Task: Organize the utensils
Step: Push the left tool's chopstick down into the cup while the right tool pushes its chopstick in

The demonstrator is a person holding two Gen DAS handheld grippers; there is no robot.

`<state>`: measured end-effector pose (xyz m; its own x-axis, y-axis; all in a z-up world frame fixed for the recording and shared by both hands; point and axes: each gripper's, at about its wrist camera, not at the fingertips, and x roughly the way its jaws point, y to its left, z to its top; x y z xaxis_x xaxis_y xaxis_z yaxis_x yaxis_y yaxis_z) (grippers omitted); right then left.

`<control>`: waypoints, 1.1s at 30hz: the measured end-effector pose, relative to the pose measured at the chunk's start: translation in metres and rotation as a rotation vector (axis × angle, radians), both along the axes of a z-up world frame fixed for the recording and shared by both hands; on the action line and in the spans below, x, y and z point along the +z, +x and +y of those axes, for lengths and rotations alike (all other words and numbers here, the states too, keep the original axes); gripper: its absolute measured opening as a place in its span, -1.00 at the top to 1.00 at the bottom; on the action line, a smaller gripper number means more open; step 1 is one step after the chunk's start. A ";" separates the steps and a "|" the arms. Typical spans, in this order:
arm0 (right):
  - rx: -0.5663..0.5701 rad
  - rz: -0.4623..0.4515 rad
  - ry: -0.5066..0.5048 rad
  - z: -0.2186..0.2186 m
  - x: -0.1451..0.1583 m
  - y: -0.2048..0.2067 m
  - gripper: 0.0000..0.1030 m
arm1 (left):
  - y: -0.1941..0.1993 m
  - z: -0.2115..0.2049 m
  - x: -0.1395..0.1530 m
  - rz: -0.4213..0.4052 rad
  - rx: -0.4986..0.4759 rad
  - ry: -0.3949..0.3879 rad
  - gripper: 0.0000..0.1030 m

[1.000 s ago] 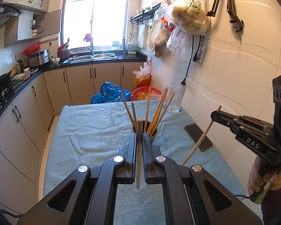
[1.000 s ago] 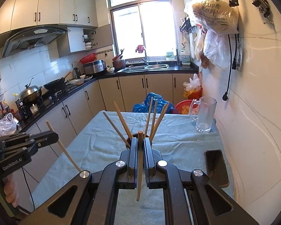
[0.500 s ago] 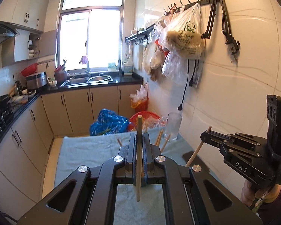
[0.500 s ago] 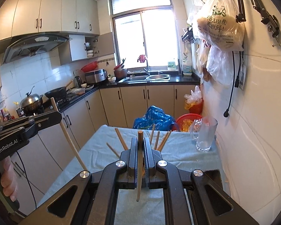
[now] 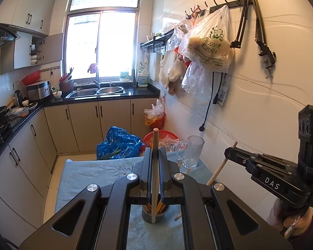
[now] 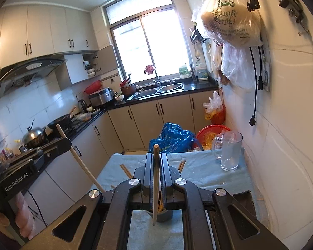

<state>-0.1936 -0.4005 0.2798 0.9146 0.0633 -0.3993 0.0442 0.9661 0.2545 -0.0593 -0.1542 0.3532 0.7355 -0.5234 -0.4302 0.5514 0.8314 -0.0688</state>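
In the left wrist view my left gripper [image 5: 155, 152] is shut on a wooden chopstick [image 5: 154, 139] that stands upright between its fingers. Below it, through the gripper's frame, a grey cup [image 5: 148, 216] holds several chopsticks. My right gripper [image 5: 227, 152] hangs at the right, shut on another chopstick [image 5: 218, 171] that slants down. In the right wrist view the right gripper [image 6: 156, 156] clamps its upright chopstick [image 6: 155, 179] above the same cup [image 6: 165, 215]. The left gripper [image 6: 67, 142] shows at the left with its chopstick [image 6: 84, 167].
A cloth-covered table [image 5: 89, 175] carries the cup, a glass mug [image 6: 230, 154] at its far right and a dark phone [image 6: 245, 196] near the wall. Beyond the table lie a blue bag [image 5: 119, 143] and a red basket [image 6: 211, 132]. Kitchen cabinets run along the left.
Both grippers have risen with their chopsticks still clamped. The cup has dropped from mid-view to below the gripper frames, and more of the far kitchen and wall shows.
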 end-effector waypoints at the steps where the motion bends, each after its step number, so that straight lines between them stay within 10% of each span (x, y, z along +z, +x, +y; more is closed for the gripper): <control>1: -0.002 -0.006 0.008 -0.002 0.000 0.002 0.87 | 0.004 -0.001 -0.001 0.003 0.003 -0.006 0.90; 33: -0.047 -0.062 0.015 -0.012 -0.033 0.044 0.87 | 0.060 -0.033 -0.059 0.038 0.050 0.024 0.90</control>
<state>-0.1499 -0.4128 0.2467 0.9398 0.0250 -0.3409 0.0735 0.9592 0.2730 0.0007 -0.1877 0.2941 0.7434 -0.4756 -0.4703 0.5063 0.8596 -0.0690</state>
